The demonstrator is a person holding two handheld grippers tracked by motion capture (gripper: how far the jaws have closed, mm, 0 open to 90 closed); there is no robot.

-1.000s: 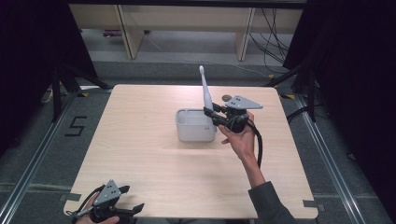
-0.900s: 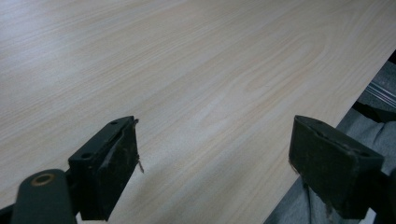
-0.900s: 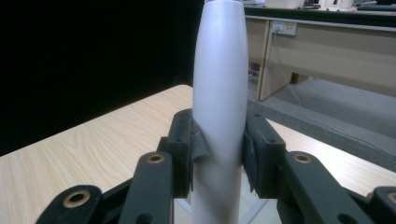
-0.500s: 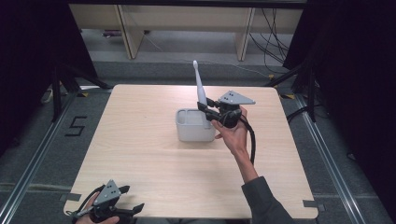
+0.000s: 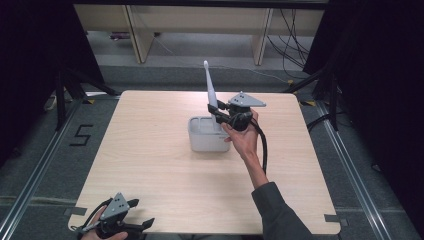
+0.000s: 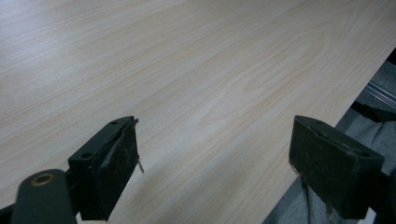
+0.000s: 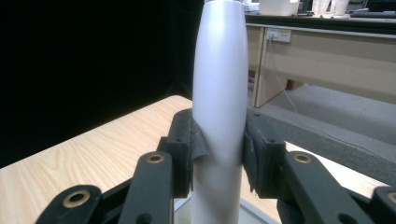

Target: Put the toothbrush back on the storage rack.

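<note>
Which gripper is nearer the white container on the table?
Right. The right gripper holds a white toothbrush just above the white container; the left gripper sits at the table's near edge.

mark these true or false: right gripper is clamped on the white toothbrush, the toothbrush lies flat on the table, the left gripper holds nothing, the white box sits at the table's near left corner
1. The right gripper is clamped on the white toothbrush. True.
2. The toothbrush lies flat on the table. False: it stands nearly upright, its lower end over the white box.
3. The left gripper holds nothing. True: its jaws stand open over bare wood.
4. The white box sits at the table's near left corner. False: it sits near the middle, towards the far side.
</note>
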